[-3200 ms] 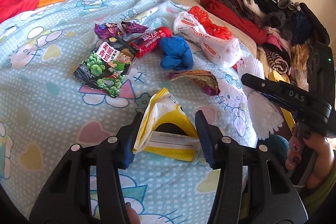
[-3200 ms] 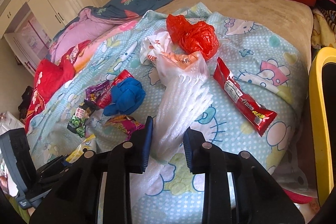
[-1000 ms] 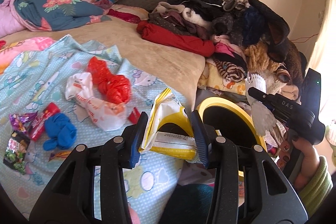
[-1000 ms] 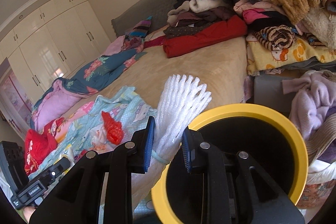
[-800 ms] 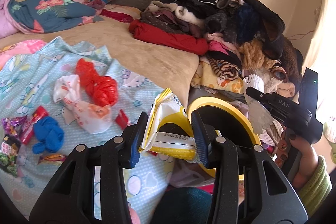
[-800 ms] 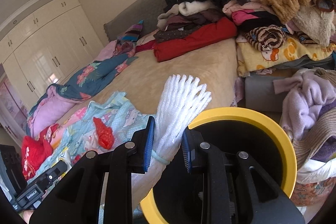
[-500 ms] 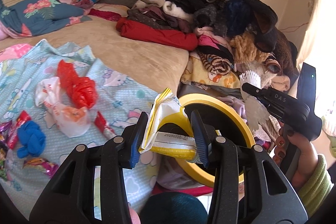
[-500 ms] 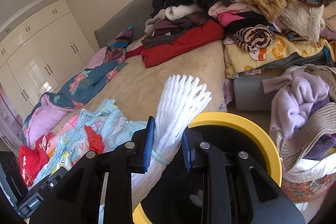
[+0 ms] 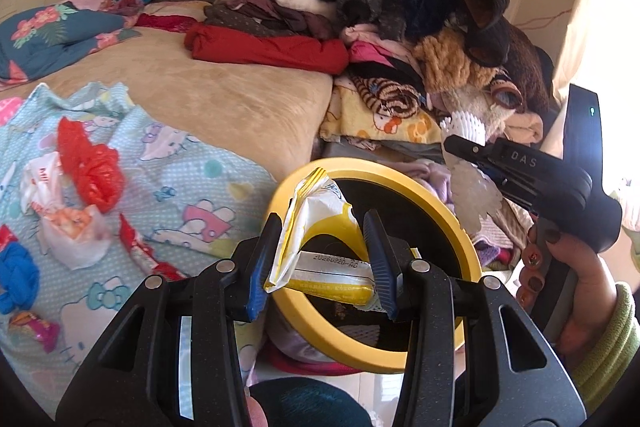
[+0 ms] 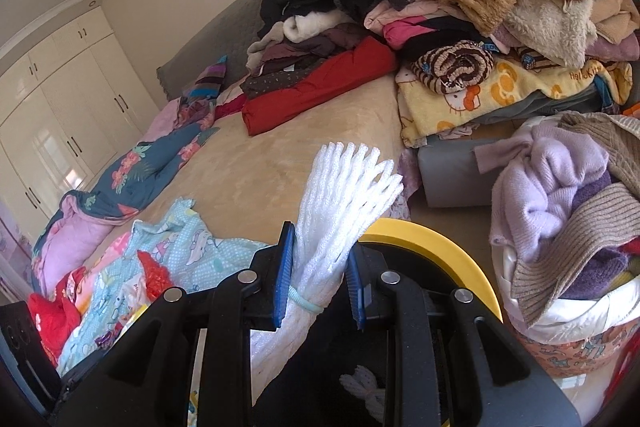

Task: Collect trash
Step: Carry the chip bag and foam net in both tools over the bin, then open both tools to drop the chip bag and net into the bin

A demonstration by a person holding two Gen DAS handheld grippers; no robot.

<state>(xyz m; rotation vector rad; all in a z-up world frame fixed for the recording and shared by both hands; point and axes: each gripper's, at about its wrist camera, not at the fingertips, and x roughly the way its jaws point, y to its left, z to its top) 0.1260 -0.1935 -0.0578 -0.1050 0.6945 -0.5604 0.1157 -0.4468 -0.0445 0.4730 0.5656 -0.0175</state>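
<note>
My left gripper (image 9: 322, 263) is shut on a yellow and white snack wrapper (image 9: 320, 227), held over the yellow-rimmed bin (image 9: 456, 223) beside the bed. My right gripper (image 10: 320, 275) is shut on a white foam net sleeve (image 10: 344, 199), also above the bin's yellow rim (image 10: 452, 251). A piece of white foam netting (image 10: 364, 391) lies inside the bin. In the left wrist view the right gripper (image 9: 468, 147) appears at the right, held by a hand (image 9: 560, 283) with the foam net (image 9: 472, 191) in it. More trash lies on the blue blanket: a red plastic bag (image 9: 92, 163), a white bag (image 9: 68, 231), a red wrapper (image 9: 140, 251).
A tall pile of clothes (image 9: 400, 27) covers the bed's far side. A basket heaped with knitwear (image 10: 568, 227) stands right of the bin. A blue cloth ball (image 9: 16, 275) and a small purple wrapper (image 9: 36, 327) lie at the blanket's left edge. White wardrobes (image 10: 52, 107) line the far wall.
Both grippers have swung right from the bed toward the bin, each keeping its hold. The bin now sits under the wrapper and the foam net; the blanket trash has slid left.
</note>
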